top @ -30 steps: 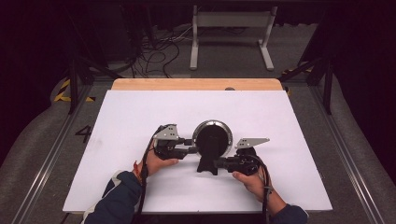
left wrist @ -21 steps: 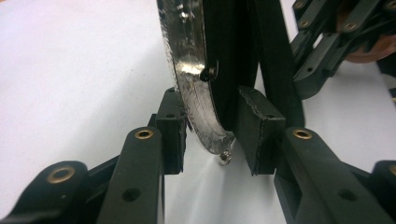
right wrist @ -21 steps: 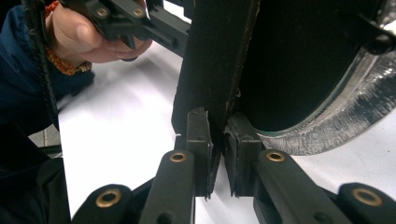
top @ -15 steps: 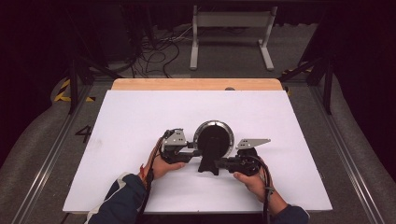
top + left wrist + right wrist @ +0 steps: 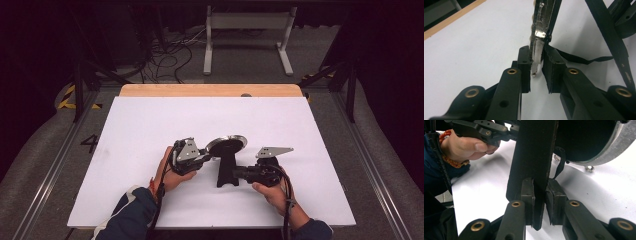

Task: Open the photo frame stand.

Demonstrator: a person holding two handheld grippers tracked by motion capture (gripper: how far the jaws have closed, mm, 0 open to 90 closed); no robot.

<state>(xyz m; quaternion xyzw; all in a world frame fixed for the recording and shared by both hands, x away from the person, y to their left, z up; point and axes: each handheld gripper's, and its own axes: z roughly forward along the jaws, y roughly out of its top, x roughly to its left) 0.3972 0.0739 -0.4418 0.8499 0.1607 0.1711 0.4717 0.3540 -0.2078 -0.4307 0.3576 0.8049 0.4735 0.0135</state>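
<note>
A round metal-rimmed disc [image 5: 227, 145] sits tilted on top of a black stand [image 5: 227, 170] at the middle of the white table. My left gripper [image 5: 209, 156] comes at the disc's left edge. In the left gripper view its jaws have just been closing, and the pads of the left gripper [image 5: 536, 67] press on the shiny rim [image 5: 537, 47]. My right gripper [image 5: 236, 175] reaches in from the right. In the right gripper view the right gripper [image 5: 539, 195] is shut on the flat black leg of the stand [image 5: 534, 152], with the disc [image 5: 586, 140] above.
The white table sheet [image 5: 150, 125] ends in a wooden strip [image 5: 210, 90] at the far edge. A thin black strap [image 5: 574, 58] lies by the stand. A white metal frame [image 5: 247, 30] and cables [image 5: 165, 55] lie on the floor beyond.
The disc has tipped from facing the camera to lying nearly edge-on. My left gripper has shifted right and down along its rim. The right hand has stayed put.
</note>
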